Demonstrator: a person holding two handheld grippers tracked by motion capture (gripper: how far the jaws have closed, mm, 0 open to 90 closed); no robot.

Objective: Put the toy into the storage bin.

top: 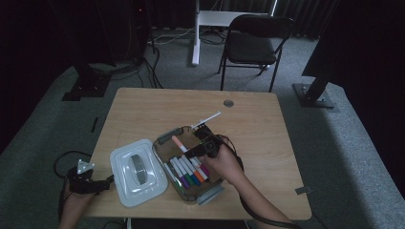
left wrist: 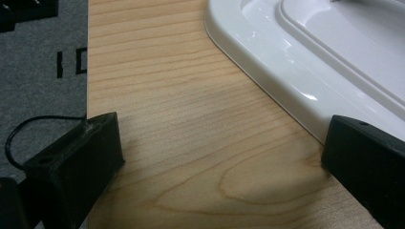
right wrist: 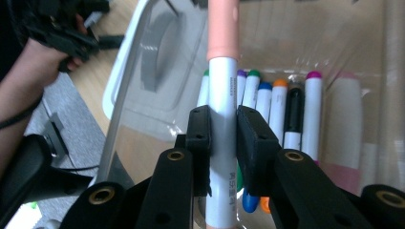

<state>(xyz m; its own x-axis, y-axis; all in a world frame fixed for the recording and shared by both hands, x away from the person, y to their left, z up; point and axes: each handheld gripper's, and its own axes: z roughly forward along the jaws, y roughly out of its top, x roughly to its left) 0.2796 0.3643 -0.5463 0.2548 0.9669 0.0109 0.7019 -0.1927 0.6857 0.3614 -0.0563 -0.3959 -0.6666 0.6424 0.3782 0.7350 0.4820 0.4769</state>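
A clear plastic box (top: 161,153) sits mid-table, with several markers (top: 188,172) lying side by side in it, their caps coloured purple, green, blue, orange and magenta (right wrist: 282,109). My right gripper (top: 191,152) hovers over the box, shut on a white marker with a salmon-pink cap (right wrist: 223,95). That marker (top: 180,143) points toward the far left. The box's white lid (top: 137,171) lies flat to the left of it. My left gripper (top: 90,185) is at the table's near left edge. Its fingers (left wrist: 76,167) are open over bare wood beside the lid (left wrist: 296,62).
A thin white pen-like stick (top: 206,120) lies past the box's far rim. Grey clips (top: 210,194) hang on the box ends. Behind the table stands a black folding chair (top: 253,45). Grey carpet (left wrist: 38,71) and cables lie left of the table edge.
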